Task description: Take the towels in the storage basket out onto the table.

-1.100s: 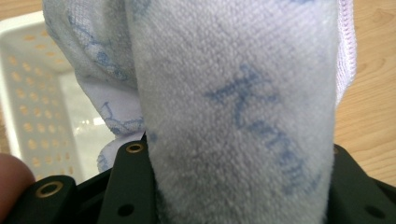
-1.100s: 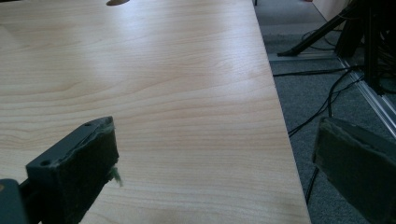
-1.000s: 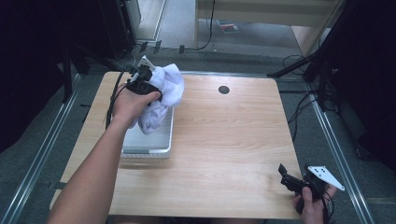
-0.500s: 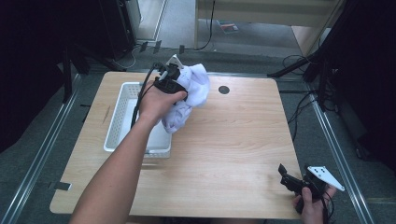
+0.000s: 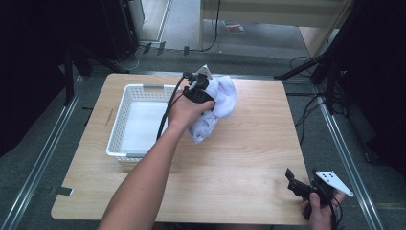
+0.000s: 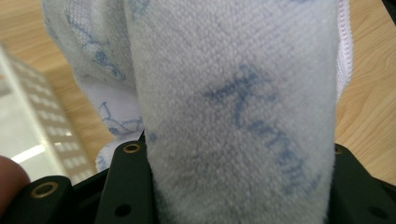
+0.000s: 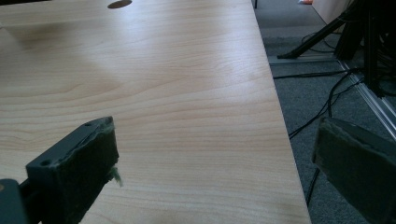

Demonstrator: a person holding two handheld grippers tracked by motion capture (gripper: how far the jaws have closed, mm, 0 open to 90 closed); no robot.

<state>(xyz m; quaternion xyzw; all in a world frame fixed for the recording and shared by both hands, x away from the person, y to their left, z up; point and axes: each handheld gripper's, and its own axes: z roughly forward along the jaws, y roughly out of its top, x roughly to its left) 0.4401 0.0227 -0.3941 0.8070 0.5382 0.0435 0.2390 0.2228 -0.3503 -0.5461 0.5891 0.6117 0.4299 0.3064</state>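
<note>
White towel (image 5: 218, 103) clamped in left claw (image 5: 203, 93) | carried from basket (image 5: 125, 127) to table (image 5: 249, 158) centre, unloading underway | right claw (image 5: 299, 184) wide, empty, near right corner.

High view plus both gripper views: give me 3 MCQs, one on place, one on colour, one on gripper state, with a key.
1. Where is the towel?
A. lying in the basket
B. held above the table, right of the basket
C. on the floor

2. What colour is the basket?
A. white
B. red
C. black

3. How does the right gripper stand?
A. shut on the towel
B. shut on the basket rim
C. open, nothing between its jaws

Key:
1 B: the left gripper holds it up over the table, beside the basket.
2 A: its perforated walls are white.
3 C: the right gripper view shows its jaws wide apart over bare wood.
</note>
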